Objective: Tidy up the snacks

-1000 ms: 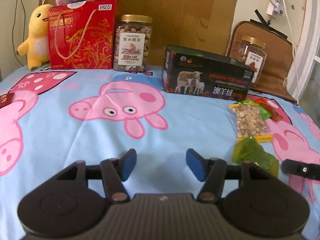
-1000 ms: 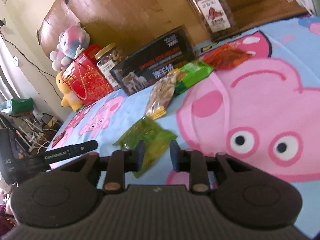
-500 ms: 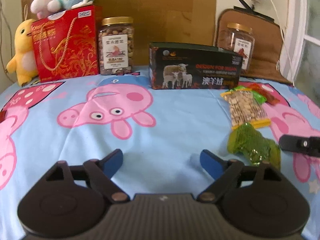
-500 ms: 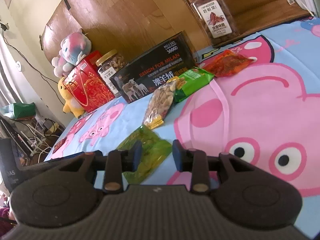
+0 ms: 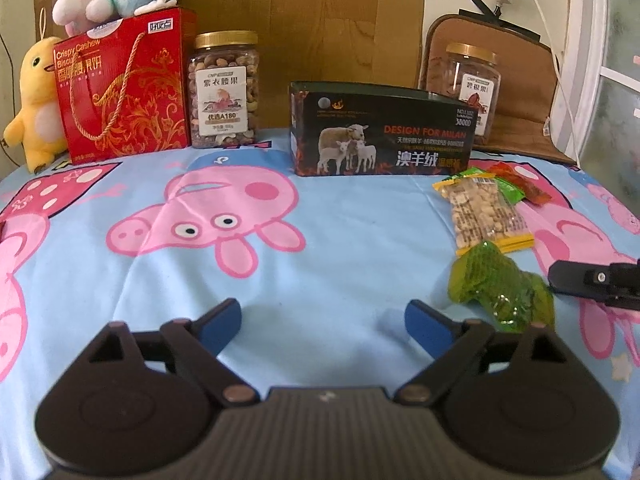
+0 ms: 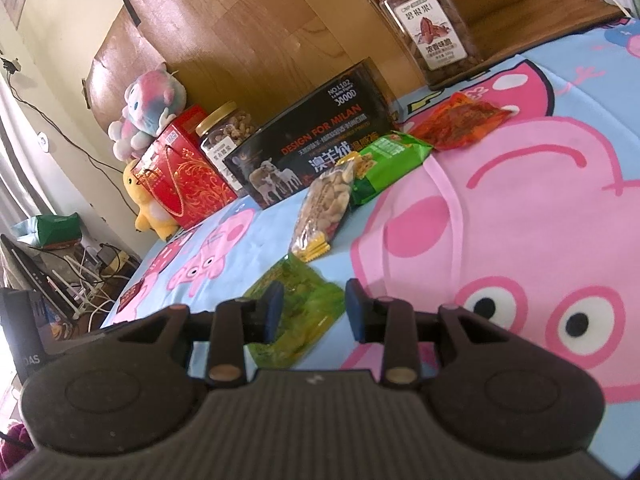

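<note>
Beside the black box [image 5: 384,136], peanut packet [image 5: 482,212] lies lengthwise toward it.

Bare bedsheet [image 5: 320,272] ahead; snack packets [image 5: 486,216] crowding the right.

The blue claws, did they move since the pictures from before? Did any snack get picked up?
The left gripper spread its jaws much wider and is opening a little more, with only bedsheet between them. The right gripper stayed partly open, pointed at the clear green packet, not touching it. No snack was picked up or moved: the peanut packet, green bag and orange packet lie as before.
</note>
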A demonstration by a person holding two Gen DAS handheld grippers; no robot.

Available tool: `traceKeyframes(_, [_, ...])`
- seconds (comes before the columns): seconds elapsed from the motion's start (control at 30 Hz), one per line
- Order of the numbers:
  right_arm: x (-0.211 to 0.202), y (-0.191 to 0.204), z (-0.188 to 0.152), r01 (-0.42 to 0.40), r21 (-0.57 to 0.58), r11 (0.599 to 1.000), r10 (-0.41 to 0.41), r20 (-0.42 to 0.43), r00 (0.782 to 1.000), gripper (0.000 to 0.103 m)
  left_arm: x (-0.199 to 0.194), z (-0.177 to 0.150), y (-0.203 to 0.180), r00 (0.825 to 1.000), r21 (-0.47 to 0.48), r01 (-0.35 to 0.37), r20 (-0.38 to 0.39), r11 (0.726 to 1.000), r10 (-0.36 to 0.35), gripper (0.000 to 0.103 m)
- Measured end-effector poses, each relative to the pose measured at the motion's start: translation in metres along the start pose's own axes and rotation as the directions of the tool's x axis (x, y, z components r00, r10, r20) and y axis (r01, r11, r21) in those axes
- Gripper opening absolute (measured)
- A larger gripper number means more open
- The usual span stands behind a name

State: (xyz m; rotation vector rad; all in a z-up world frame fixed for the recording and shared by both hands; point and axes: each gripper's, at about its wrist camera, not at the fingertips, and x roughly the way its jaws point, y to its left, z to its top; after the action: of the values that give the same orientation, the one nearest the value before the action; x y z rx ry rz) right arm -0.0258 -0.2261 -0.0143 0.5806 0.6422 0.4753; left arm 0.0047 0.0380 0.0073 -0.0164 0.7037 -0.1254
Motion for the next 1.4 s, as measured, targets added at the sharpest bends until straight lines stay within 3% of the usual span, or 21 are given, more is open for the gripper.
traceKeyframes(0.2, [0.001,-0.007,0.001,-0.033,0.038,0.999,0.033,-0.013,0.999,0.037,-0.004,0.010,0.012,0.997,-0.092,0.057,-0.054,0.994,-0.063,0.086])
traceKeyframes(0.3, [0.000,-0.007,0.001,-0.043,0.040,0.998,0.044,-0.019,0.999,0.037,-0.005,0.017,0.015,0.985,-0.151,0.136,-0.082,0.979,-0.149,0.073])
traceKeyframes(0.37, [0.000,-0.006,0.001,-0.041,0.035,0.999,0.042,-0.020,0.999,0.037,-0.002,0.021,0.017,0.964,-0.208,0.218,-0.105,0.953,-0.243,0.064])
traceKeyframes(0.47, [0.000,-0.006,0.000,-0.051,0.039,0.998,0.052,-0.027,0.998,0.037,0.007,0.027,0.017,0.926,-0.285,0.308,-0.128,0.908,-0.354,0.061])
traceKeyframes(0.57, [0.002,-0.005,-0.001,-0.079,0.047,0.996,0.081,-0.046,0.996,0.037,0.017,0.031,0.012,0.894,-0.331,0.362,-0.141,0.872,-0.425,0.061])
traceKeyframes(0.7, [0.004,0.002,-0.002,-0.088,0.001,0.996,0.088,-0.076,0.993,0.037,0.031,0.034,0.009,0.836,-0.409,0.431,-0.153,0.804,-0.526,0.061])
traceKeyframes(0.73, [0.007,0.004,-0.002,-0.106,-0.002,0.994,0.105,-0.096,0.990,0.037,0.033,0.033,0.007,0.830,-0.416,0.439,-0.151,0.796,-0.537,0.061])
traceKeyframes(0.87, [0.010,0.018,-0.003,-0.138,-0.061,0.989,0.128,-0.136,0.982,0.037,0.035,0.033,0.008,0.820,-0.434,0.450,-0.148,0.781,-0.554,0.061])
traceKeyframes(1.0, [0.006,0.023,0.006,-0.041,-0.184,0.982,0.026,-0.080,0.996,0.040,0.040,0.034,0.010,0.813,-0.451,0.454,-0.144,0.769,-0.564,0.061])
traceKeyframes(1.07, [0.009,0.014,0.009,-0.010,-0.170,0.985,-0.005,-0.085,0.996,0.040,0.042,0.035,0.006,0.809,-0.448,0.459,-0.146,0.767,-0.569,0.061])
traceKeyframes(1.17, [0.009,0.007,0.008,-0.032,-0.135,0.990,0.021,-0.080,0.997,0.041,0.044,0.038,-0.004,0.811,-0.432,0.461,-0.149,0.775,-0.565,0.061])
traceKeyframes(1.23, [0.009,0.005,0.006,-0.039,-0.127,0.991,0.030,-0.073,0.997,0.042,0.047,0.038,-0.008,0.794,-0.437,0.486,-0.142,0.757,-0.591,0.061])
traceKeyframes(1.27, [0.009,0.004,0.006,-0.043,-0.124,0.991,0.035,-0.071,0.997,0.043,0.048,0.037,-0.010,0.785,-0.441,0.497,-0.137,0.747,-0.604,0.059])
traceKeyframes(1.3, [0.009,0.004,0.006,-0.047,-0.122,0.991,0.039,-0.071,0.997,0.043,0.048,0.037,-0.012,0.789,-0.435,0.497,-0.133,0.750,-0.600,0.056])
traceKeyframes(1.37, [0.008,0.002,0.006,-0.058,-0.108,0.992,0.050,-0.072,0.996,0.043,0.047,0.036,-0.015,0.822,-0.414,0.462,-0.133,0.784,-0.554,0.030])
traceKeyframes(1.4, [0.008,0.000,0.007,-0.064,-0.096,0.993,0.057,-0.073,0.996,0.043,0.049,0.035,-0.013,0.831,-0.419,0.447,-0.132,0.791,-0.540,0.022])
